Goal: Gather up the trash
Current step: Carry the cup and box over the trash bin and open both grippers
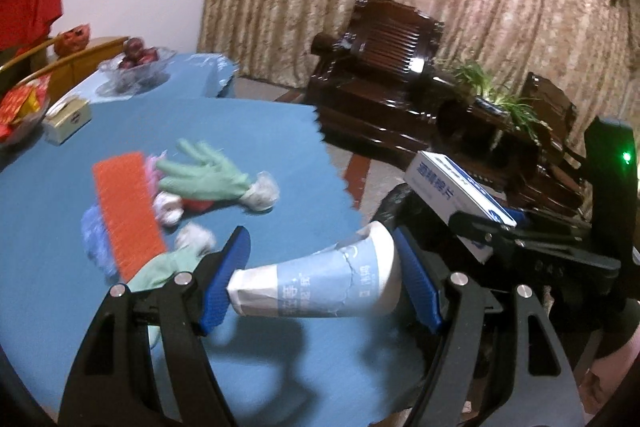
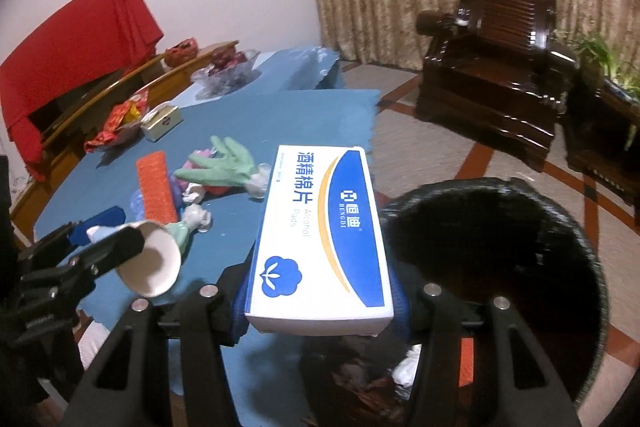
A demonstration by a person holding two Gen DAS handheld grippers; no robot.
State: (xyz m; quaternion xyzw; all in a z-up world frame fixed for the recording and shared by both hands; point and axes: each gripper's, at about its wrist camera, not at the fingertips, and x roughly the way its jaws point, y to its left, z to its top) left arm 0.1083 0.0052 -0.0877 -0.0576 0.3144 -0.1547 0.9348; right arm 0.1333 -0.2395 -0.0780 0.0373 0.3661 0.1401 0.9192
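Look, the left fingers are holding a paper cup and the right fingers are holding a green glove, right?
Not quite. The right gripper holds a white and blue box of alcohol pads, as the right wrist view shows. The green glove lies on the blue table. The left gripper does hold the paper cup.

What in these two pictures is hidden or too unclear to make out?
- Trash bin bottom: right wrist view, dark inside, partly covered by the alcohol pad box and right gripper.
- Items under the green glove and orange strip: left wrist view, overlapped and blurred.
- Paper cup inside: left wrist view shows only its side, held in the left gripper.
- Contents of the box: closed.
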